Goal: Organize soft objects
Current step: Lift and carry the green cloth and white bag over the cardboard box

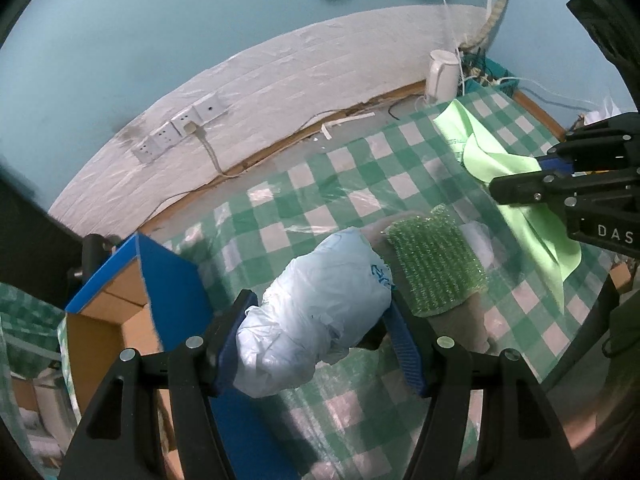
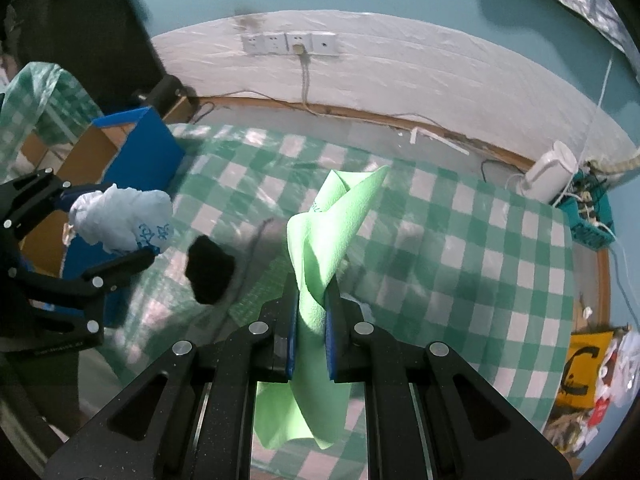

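My left gripper [image 1: 316, 320] is shut on a crumpled pale blue plastic bag [image 1: 320, 312] and holds it above the green checked tablecloth [image 1: 320, 184], next to an open blue cardboard box [image 1: 168, 280]. The bag also shows in the right wrist view [image 2: 124, 216], with the box [image 2: 136, 148] behind it. My right gripper [image 2: 312, 312] is shut on a light green cloth [image 2: 328, 232], lifted off the table; the cloth also shows in the left wrist view [image 1: 500, 160]. A green bubble-wrap pad [image 1: 436, 264] lies on the table beside the bag.
A white kettle [image 1: 442, 74] stands at the table's far corner by a teal basket [image 2: 592, 216] of cables. Wall sockets [image 2: 290, 42] with a plugged cord sit behind the table. A dark object [image 2: 210, 272] lies on the table. Clutter lies off the table's right side.
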